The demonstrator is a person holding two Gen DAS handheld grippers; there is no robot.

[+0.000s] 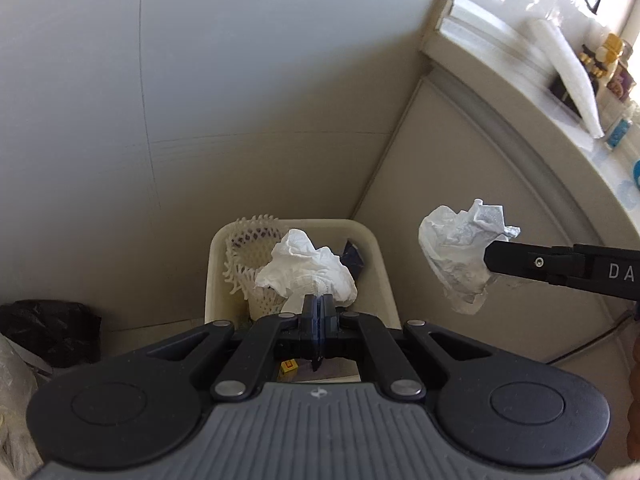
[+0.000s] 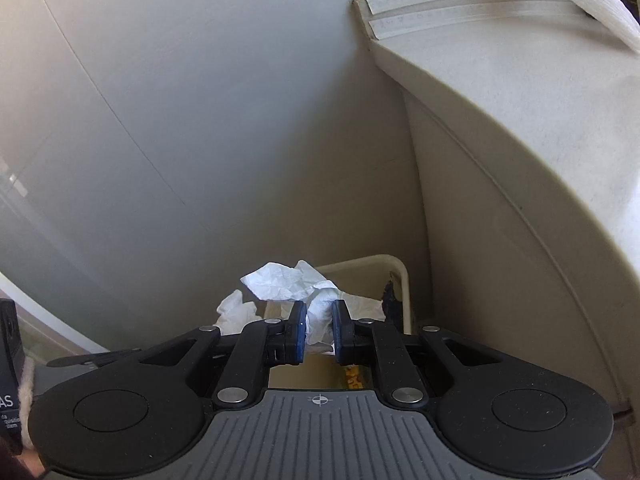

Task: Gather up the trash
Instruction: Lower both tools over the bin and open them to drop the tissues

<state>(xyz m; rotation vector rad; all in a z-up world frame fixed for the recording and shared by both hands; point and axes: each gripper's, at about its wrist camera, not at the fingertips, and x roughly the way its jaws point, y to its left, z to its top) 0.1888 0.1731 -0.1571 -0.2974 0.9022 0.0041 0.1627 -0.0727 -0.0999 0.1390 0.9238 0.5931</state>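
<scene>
The left gripper (image 1: 319, 312) has its fingers pressed together on the lower edge of a crumpled white tissue (image 1: 308, 266), which bulges upward from the tips with no clear long axis. The gripper points forward and down, directly above a cream trash bin (image 1: 376, 248) standing in the corner between a pale wall and a cabinet side. In the bin sit a white foam fruit net (image 1: 248, 260) at the left and a dark wrapper (image 1: 352, 258) at the right.

The right gripper (image 2: 319, 330) has its fingers pinching a second crumpled wad (image 2: 288, 284), the pads held slightly apart by the paper between them. In the left wrist view this wad (image 1: 464, 256) hangs in the air to the right of the bin, its longer side roughly vertical, gripped from the right by the black fingers (image 1: 520, 262) lying nearly horizontal. In the right wrist view the bin's rim (image 2: 402, 276) lies just beyond the tips.

A black bag (image 1: 48, 332) lies on the floor left of the bin.
</scene>
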